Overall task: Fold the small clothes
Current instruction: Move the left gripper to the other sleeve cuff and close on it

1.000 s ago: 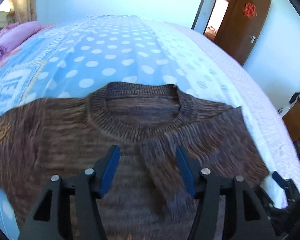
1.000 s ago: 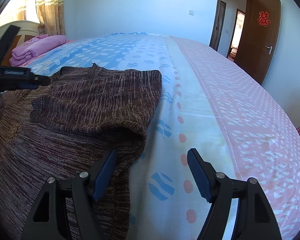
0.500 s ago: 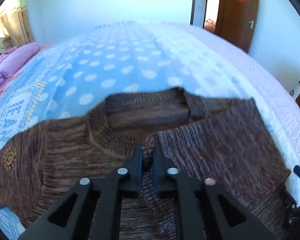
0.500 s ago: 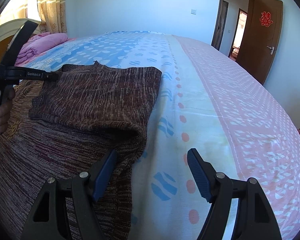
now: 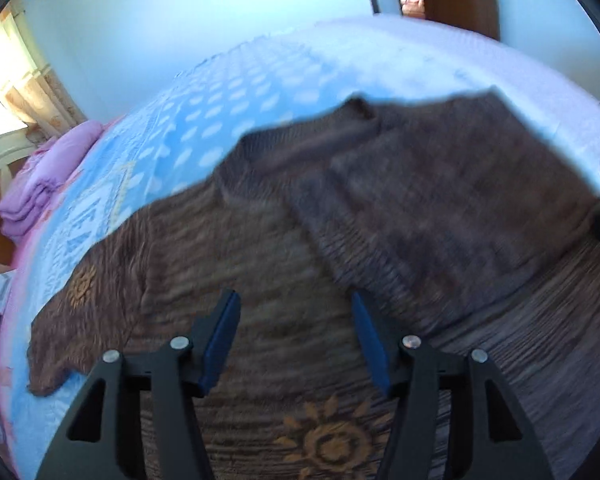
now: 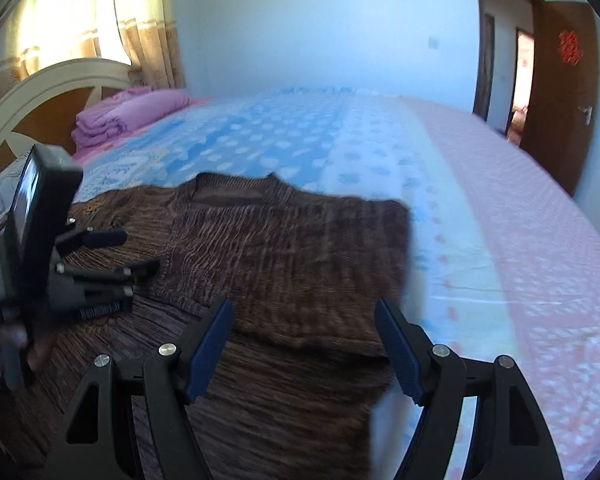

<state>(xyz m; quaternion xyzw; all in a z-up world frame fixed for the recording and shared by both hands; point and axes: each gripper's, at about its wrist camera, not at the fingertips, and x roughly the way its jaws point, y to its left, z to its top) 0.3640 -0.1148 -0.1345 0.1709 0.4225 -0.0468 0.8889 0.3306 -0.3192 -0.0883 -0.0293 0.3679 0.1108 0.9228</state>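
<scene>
A brown knitted sweater (image 5: 260, 280) with orange sun motifs lies flat on the bed, collar (image 5: 300, 140) away from me. One sleeve is folded across the chest (image 5: 440, 216); the other sleeve (image 5: 84, 300) lies spread out at the left. My left gripper (image 5: 293, 298) hovers over the sweater's body, jaws opening, nothing between them. It also shows at the left of the right wrist view, as the left gripper (image 6: 132, 252). My right gripper (image 6: 304, 305) is open above the folded sleeve (image 6: 292, 248), with only cloth below it.
The bed sheet (image 6: 380, 152) is blue with white dots, and pink at the right. A folded pink blanket (image 6: 128, 114) lies by the cream headboard (image 6: 40, 88). A brown door (image 6: 560, 92) stands open at the back right. A person's hand (image 6: 16, 340) holds the left gripper.
The left gripper closed on the folded sleeve's cuff near the collar, then opened and drew back while rolling. The right gripper moved left from the sweater's edge to over the folded sleeve.
</scene>
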